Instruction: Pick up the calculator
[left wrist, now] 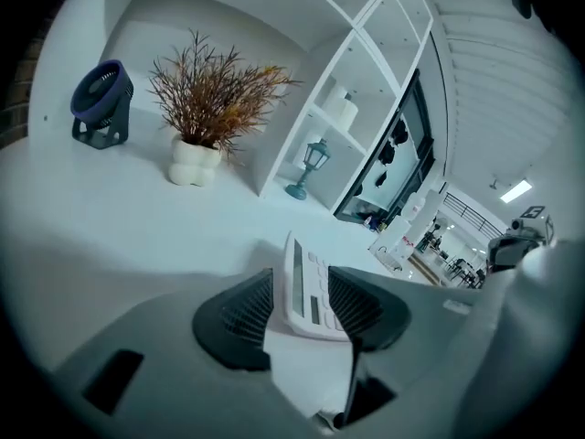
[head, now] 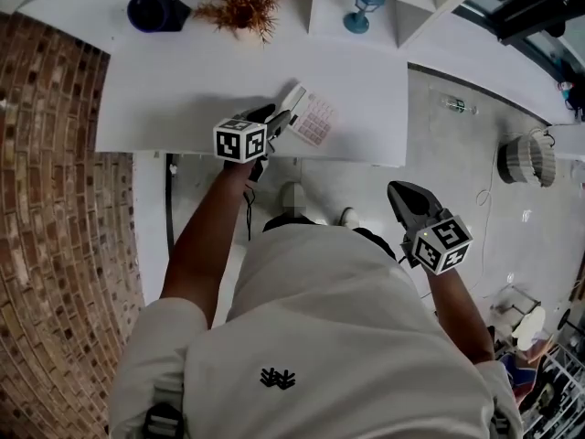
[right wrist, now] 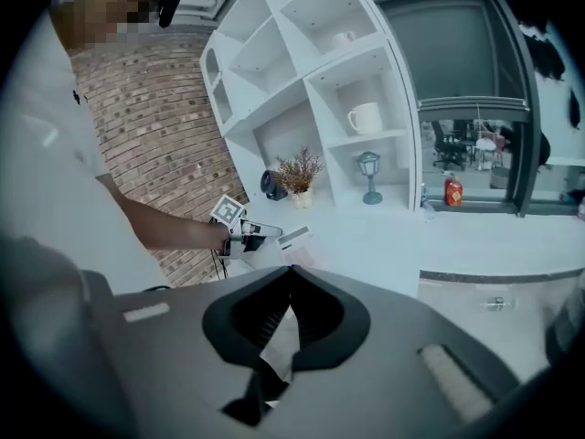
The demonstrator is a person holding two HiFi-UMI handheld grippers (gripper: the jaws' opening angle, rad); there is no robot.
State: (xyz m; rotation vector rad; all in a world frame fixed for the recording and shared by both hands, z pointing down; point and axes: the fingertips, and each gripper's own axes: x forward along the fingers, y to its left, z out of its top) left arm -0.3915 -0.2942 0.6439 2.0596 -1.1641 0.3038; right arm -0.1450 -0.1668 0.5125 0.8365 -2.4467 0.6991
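Observation:
A pale calculator (head: 313,119) with pinkish keys lies tilted near the front edge of the white table (head: 183,90). My left gripper (head: 283,119) reaches in from its left end, marker cube just behind. In the left gripper view the calculator (left wrist: 303,265) has its near end between the two ribbed pads (left wrist: 239,316), and the left gripper (left wrist: 299,298) stands open with gaps on both sides. My right gripper (head: 399,192) hangs off the table over the floor, to the right. Its jaws meet at the tips, shut on nothing, in the right gripper view (right wrist: 291,280).
At the table's back stand a dried plant in a white pot (head: 242,3) and a small dark fan (head: 157,9). A white shelf unit (head: 384,7) holds a blue lantern (head: 366,12). A brick wall (head: 46,199) runs along the left.

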